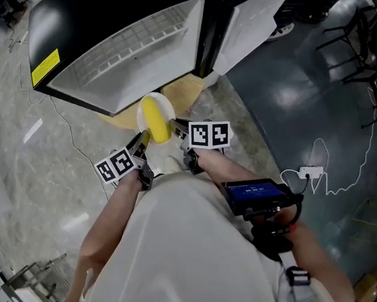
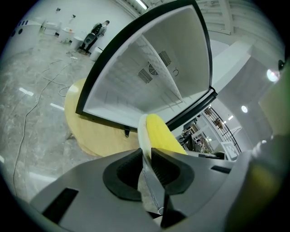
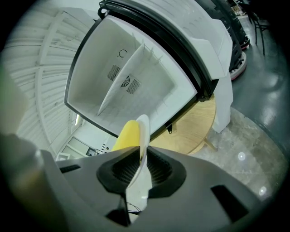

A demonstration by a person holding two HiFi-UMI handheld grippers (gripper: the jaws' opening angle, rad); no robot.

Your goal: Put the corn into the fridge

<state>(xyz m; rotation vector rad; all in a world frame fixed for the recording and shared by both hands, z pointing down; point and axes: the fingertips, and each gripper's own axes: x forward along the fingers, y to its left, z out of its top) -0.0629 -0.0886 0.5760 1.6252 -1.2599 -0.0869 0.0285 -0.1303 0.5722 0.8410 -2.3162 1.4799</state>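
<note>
A yellow corn cob [image 1: 157,121] lies on a small white plate [image 1: 146,107], carried in front of the open fridge [image 1: 128,55]. My left gripper [image 1: 140,146] is shut on the plate's near-left rim. My right gripper [image 1: 176,128] is shut on its right rim. In the left gripper view the plate [image 2: 142,132] stands edge-on between the pads of the gripper [image 2: 145,156], with the corn [image 2: 162,135] to its right. In the right gripper view the gripper [image 3: 139,161] clamps the plate [image 3: 143,134], with the corn [image 3: 127,135] to its left. The fridge's white inside [image 3: 129,77] with a shelf lies just ahead.
The fridge stands on a round wooden base [image 1: 183,91], and its door [image 1: 254,20] hangs open to the right. A white power strip [image 1: 309,172] and cables lie on the dark floor at right. Chairs [image 1: 358,37] stand at the far right. A person [image 2: 96,32] stands far off.
</note>
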